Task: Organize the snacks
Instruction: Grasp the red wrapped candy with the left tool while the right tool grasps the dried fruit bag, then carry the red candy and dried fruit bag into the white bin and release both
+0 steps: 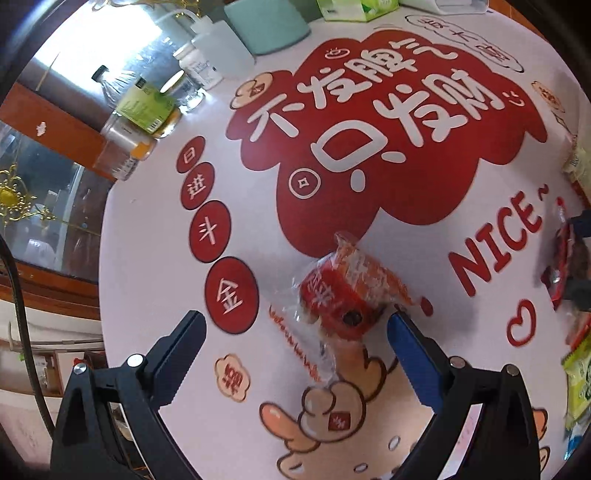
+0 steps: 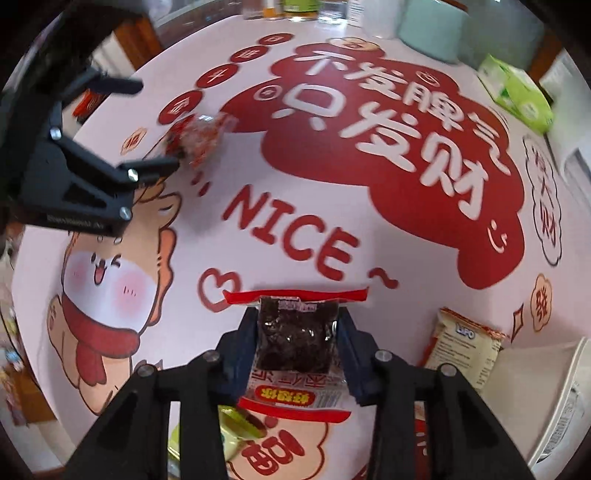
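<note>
An orange-red snack in clear wrap [image 1: 343,291] lies on the printed tablecloth [image 1: 406,155]. My left gripper [image 1: 295,316] is low over it and open; the snack sits between the fingers, close to the blue pad of the right finger [image 1: 406,336]. The right wrist view shows the same gripper [image 2: 159,125] and snack [image 2: 195,140] at upper left. My right gripper [image 2: 297,314] is shut on a clear red-edged packet of dark pieces [image 2: 295,339], with a pad against each side. That packet [image 1: 561,266] also appears at the left wrist view's right edge.
A cream LIPO packet [image 2: 465,343] leans on a white tray [image 2: 535,387] at the right. A green packet [image 2: 229,435] lies under my right gripper. Bottles and jars [image 1: 147,107], a teal container [image 1: 266,26] and a green box [image 2: 517,92] line the far table edge.
</note>
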`<action>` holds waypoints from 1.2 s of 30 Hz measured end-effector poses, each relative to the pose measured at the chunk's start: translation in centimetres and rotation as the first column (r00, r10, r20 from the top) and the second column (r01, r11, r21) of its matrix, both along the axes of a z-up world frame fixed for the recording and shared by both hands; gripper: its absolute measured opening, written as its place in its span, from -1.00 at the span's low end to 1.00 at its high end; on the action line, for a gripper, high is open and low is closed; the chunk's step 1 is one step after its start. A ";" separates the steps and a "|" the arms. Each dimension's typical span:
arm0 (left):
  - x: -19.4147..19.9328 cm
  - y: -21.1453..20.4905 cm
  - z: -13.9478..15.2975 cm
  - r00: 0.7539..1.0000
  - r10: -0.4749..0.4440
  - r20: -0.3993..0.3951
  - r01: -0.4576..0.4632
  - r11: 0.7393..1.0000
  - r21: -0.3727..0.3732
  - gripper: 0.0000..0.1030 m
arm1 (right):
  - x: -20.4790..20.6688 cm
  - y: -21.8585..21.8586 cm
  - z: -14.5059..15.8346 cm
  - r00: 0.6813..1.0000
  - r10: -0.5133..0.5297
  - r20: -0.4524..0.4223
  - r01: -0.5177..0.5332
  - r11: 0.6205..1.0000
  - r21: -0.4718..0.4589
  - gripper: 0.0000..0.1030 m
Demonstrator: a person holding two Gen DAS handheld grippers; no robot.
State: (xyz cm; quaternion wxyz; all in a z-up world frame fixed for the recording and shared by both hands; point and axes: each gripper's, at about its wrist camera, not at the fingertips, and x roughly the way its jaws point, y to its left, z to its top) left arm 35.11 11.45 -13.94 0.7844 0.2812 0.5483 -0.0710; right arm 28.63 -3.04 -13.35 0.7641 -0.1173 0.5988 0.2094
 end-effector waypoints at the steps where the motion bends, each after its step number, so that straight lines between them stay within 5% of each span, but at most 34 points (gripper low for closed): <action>1: 0.4 0.0 -0.3 1.000 0.000 -0.009 0.000 1.000 -0.007 0.91 | 0.2 -0.3 0.1 1.000 -0.013 -0.005 0.013 1.000 0.011 -0.20; 7: 2.5 0.2 -1.0 0.999 0.028 -0.031 -0.030 0.996 -0.084 0.87 | 0.5 -1.1 0.4 0.999 -0.032 -0.017 0.032 0.999 0.043 -0.20; 9: 2.8 0.4 -0.9 0.998 0.042 -0.056 -0.050 0.988 -0.147 0.62 | 0.4 -1.0 0.5 1.000 -0.028 -0.014 0.028 0.999 0.040 -0.20; 11: 2.8 0.4 -0.7 0.996 0.047 -0.082 -0.063 0.976 -0.208 -0.01 | -0.1 -1.1 0.3 0.999 -0.028 -0.017 0.028 0.999 0.040 -0.20; 12: 2.7 0.3 -0.6 0.995 0.061 -0.082 -0.077 0.975 -0.209 -0.06 | -0.2 -1.0 0.3 0.999 -0.029 -0.018 0.029 0.999 0.040 -0.20; 17: 1.3 0.3 -0.5 0.986 0.156 -0.059 -0.165 0.966 -0.200 -0.11 | 0.1 -0.9 0.2 0.999 -0.043 -0.019 0.044 0.998 0.045 -0.22; 24: -3.8 0.4 2.7 0.954 0.293 -0.059 -0.299 0.924 -0.237 -0.11 | -3.1 -2.0 4.4 0.998 -0.044 0.045 0.040 0.995 0.091 -0.22; 36: -18.8 -7.5 14.7 0.986 0.126 0.113 -0.076 0.926 -0.369 -0.11 | -12.9 -9.0 11.6 0.975 -0.138 0.173 0.103 0.975 0.196 -0.21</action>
